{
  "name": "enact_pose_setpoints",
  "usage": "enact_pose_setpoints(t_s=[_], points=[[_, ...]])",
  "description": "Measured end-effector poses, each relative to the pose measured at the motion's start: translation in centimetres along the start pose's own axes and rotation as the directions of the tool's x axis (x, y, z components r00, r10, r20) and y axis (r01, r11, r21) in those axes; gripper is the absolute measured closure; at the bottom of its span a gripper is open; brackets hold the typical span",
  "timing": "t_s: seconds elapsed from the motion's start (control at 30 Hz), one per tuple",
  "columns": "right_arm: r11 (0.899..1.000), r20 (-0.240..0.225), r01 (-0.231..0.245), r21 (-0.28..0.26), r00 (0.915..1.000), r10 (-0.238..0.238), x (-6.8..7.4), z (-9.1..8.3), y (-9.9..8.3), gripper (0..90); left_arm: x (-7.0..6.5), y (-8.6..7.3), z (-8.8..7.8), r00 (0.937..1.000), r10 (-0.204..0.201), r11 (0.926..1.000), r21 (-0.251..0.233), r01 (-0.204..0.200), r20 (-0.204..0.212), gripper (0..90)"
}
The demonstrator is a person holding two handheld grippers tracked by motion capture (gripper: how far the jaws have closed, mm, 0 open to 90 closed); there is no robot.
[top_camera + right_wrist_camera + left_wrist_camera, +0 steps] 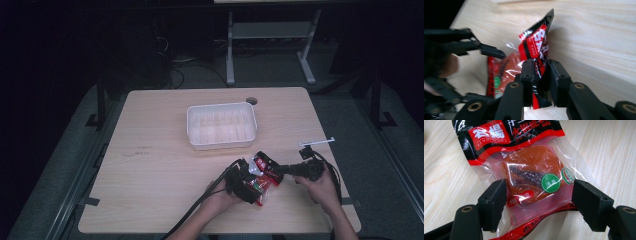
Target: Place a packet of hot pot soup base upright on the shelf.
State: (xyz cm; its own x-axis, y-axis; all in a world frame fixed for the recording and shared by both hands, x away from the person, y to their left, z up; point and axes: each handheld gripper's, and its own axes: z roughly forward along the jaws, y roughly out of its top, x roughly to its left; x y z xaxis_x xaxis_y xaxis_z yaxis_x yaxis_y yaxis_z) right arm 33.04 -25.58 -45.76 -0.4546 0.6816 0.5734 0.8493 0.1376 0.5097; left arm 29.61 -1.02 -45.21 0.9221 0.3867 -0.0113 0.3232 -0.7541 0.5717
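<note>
A snack packet [263, 175] lies on the wooden table [150, 165] near its front edge. It is clear film with a red and black printed top [491, 135] and an orange-brown piece inside. My left gripper [540, 192] is open, and its jaws stand wide on either side of the packet's lower half. The left pad rests against the film's edge. My right gripper [541, 67] comes in from the right and is shut on the packet's black and red top edge [534, 42], which stands up crumpled between its pads. In the high view both grippers [245, 182] [277, 170] meet at the packet.
A white rectangular tray [222, 145] sits just beyond the packet at the table's middle. A small white and black tool [315, 143] lies to the right, near the table's edge. A round cable hole [251, 100] is at the back. Dark floor surrounds the table.
</note>
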Motion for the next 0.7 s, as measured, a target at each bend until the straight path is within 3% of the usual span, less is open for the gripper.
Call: enact_pose_setpoints(t_s=[0.1,0.17,0.23,0.3,0.47,0.53,0.57,0.7], points=[[1.0,0.014,-0.003,0.017,0.9999,0.003,-0.1,0.8,0.0,69.5,0.0,-0.1,0.0,1.0,0.009,1.0,-0.002,-0.009,-0.003,29.4],[0.999,0.054,-0.003,0.037,0.9985,0.001,-0.2,1.2,0.0,70.7,0.1,-0.1,0.0,0.9999,0.014,0.9999,-0.005,-0.014,-0.003,29.9],[0.999,0.065,-0.008,0.042,0.9979,0.005,-0.2,1.2,0.0,73.0,0.1,-0.2,0.0,0.9999,0.012,0.9998,-0.012,-0.013,-0.003,30.1],[0.999,0.042,-0.017,0.04,0.999,0.016,-0.2,1.2,0.0,80.5,0.1,-0.2,0.0,1.0,0.009,0.9998,-0.016,-0.009,-0.004,30.1],[0.999,0.02,-0.015,0.047,0.9997,0.015,0.2,0.7,0.0,88.7,0.1,-0.4,-0.2,0.9999,0.015,0.9997,-0.017,-0.015,-0.006,30.0],[0.999,0.017,-0.01,0.047,0.9998,0.009,0.5,0.5,0.0,88.9,0.2,-0.8,-0.3,1.0,-0.004,0.9991,-0.042,0.004,0.001,30.0],[0.999,0.009,0.01,0.034,0.9999,-0.01,1.2,-0.1,0.0,89.1,0.4,-1.0,-0.6,1.0,-0.007,0.9985,-0.053,0.008,0.007,30.0],[1.0,-0.01,0.021,0.01,0.9997,-0.021,2.2,-0.8,0.1,89.2,0.3,-1.3,-1.1,1.0,-0.004,0.9984,-0.057,0.004,0.002,29.8]])
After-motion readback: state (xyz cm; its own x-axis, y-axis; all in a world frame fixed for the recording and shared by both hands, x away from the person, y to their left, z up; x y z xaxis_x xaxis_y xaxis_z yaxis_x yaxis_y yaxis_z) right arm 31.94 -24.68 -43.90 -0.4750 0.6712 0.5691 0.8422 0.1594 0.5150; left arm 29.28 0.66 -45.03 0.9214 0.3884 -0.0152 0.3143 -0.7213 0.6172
